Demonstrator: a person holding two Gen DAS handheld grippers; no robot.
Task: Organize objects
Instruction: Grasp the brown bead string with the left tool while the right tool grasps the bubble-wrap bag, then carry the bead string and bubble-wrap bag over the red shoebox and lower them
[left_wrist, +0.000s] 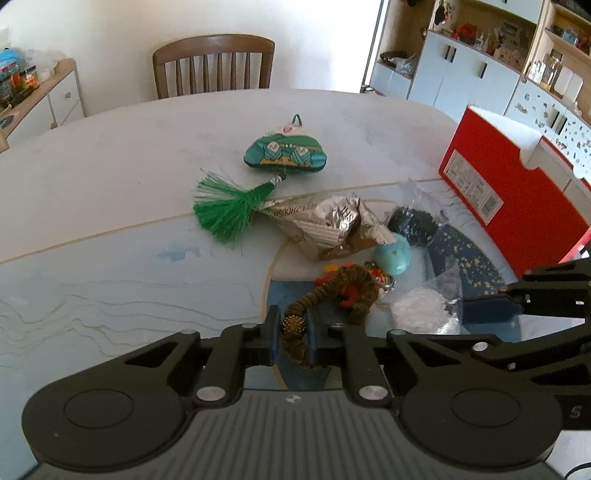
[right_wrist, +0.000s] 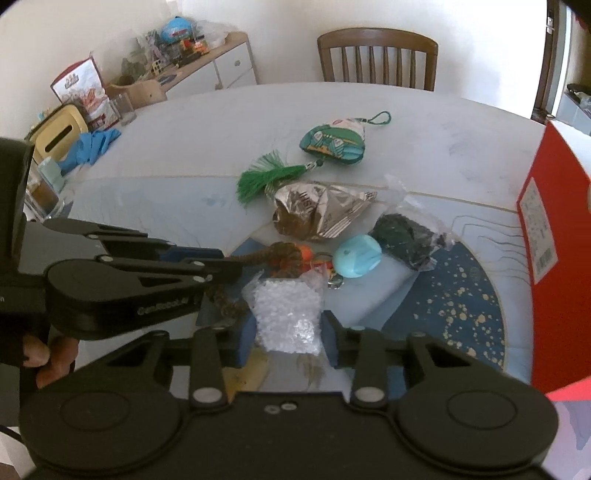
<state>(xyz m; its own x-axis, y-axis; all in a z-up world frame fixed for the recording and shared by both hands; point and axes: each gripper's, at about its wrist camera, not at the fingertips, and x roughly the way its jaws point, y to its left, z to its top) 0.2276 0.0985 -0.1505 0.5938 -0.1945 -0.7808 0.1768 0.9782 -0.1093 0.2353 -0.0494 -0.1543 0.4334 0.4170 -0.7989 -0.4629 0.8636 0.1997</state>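
Note:
At the bottom of the left wrist view, my left gripper (left_wrist: 294, 326) is shut on a brown braided scrunchie (left_wrist: 332, 291) with orange bits; in the right wrist view the left gripper (right_wrist: 225, 258) grips the scrunchie (right_wrist: 284, 254) from the left. My right gripper (right_wrist: 290, 332) has its blue pads pressed against both sides of a small clear bag of white beads (right_wrist: 286, 314). From the left wrist camera, the right gripper (left_wrist: 491, 301) comes in from the right at that bag of white beads (left_wrist: 419, 314). Both objects lie on the table's blue patch (right_wrist: 454, 295).
A green pouch (left_wrist: 284, 153) with a green tassel (left_wrist: 225, 210), a crumpled silver foil bag (left_wrist: 332, 225), a teal round piece (left_wrist: 393, 256) and a dark bundle in clear plastic (left_wrist: 413, 223) lie further back. An open red box (left_wrist: 509, 192) stands right. A wooden chair (left_wrist: 214, 62) is behind.

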